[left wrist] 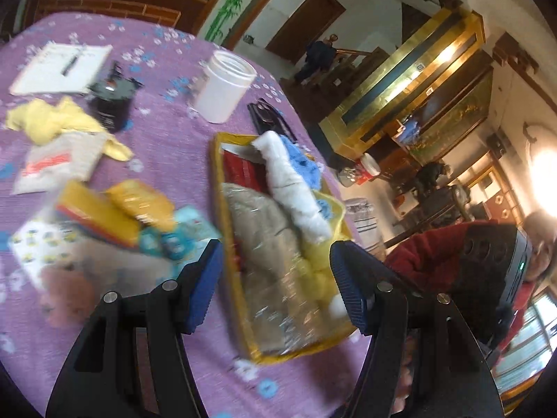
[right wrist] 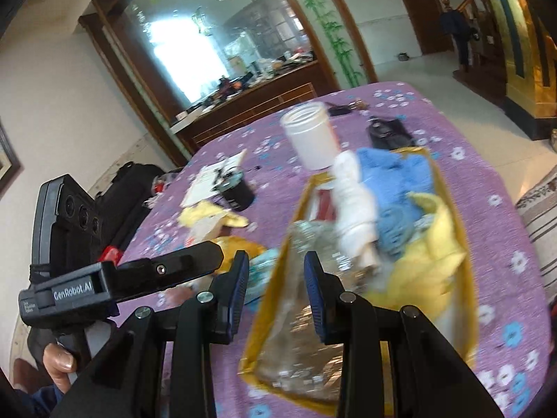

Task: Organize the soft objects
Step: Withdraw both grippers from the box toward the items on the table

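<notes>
Mostly soft: fluffy blue towel (right wrist: 400, 188), rolled white cloth (left wrist: 296, 188), crinkly yellow box (left wrist: 217, 181)

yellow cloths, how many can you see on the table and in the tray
2. One yellow cloth lies crumpled on the purple tablecloth beside the black jar; another yellow cloth is in the yellow tray by the blue towel. More may be buried.

The bench (left wrist: 167, 146) wears matt purple flowered cloth. The yellow box (left wrist: 222, 181) looks glossy, holding crinkly clear plastic wrap (left wrist: 278, 278), fluffy blue towelling (right wrist: 400, 188) and a white rolled cloth (left wrist: 296, 188). The jar (left wrist: 226, 87) is smooth white plastic.
</notes>
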Demonstrator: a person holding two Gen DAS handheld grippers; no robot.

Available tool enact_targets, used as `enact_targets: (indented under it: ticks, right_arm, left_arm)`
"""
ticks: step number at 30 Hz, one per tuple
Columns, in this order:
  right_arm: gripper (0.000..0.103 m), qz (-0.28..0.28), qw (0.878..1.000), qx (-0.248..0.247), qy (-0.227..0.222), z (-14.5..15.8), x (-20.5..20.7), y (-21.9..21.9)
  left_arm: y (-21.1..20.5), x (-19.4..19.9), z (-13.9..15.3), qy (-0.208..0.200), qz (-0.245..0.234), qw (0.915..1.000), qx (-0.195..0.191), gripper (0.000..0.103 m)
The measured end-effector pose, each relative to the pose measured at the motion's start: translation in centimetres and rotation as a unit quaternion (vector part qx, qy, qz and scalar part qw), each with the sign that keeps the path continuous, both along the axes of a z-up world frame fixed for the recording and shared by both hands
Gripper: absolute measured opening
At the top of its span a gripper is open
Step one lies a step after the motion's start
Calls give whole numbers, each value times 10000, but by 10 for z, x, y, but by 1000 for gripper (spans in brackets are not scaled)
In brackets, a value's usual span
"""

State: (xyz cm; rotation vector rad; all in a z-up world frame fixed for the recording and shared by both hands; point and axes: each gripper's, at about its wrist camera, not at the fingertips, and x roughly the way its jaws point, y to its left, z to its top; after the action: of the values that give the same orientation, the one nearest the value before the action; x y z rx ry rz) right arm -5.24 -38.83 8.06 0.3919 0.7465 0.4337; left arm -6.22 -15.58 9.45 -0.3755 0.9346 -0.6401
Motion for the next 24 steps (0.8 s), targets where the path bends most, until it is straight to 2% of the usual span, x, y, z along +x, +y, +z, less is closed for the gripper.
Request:
enact_targets:
  ticks: [8,12,16,17,19,24]
  right_arm:
    - [33,472,9988,89,51,-12,-3,46]
    - [43,606,9980,134,134,-18,-3,57]
    - [45,683,9976,77,44,-12,-8,60]
    - [46,675,9977,77,5,-10,-9,59]
    - [57,643,9979,62,-61,-8,-13,55]
    - [60,539,9985,50,-51,-14,-14,49]
  left_arm:
    - [58,-35,-12,-264,444,9981,332,64]
    - [91,-49,-26,-328,742,9956,470,64]
    - [115,-54,-43,-320,880,9938,608,65]
    - [119,-55,-49,-324,899,9933,649,66]
    - [125,-56,-61,-299,859,9933,713,67]
    - [135,-57,-85,-199,676,9955,626,67]
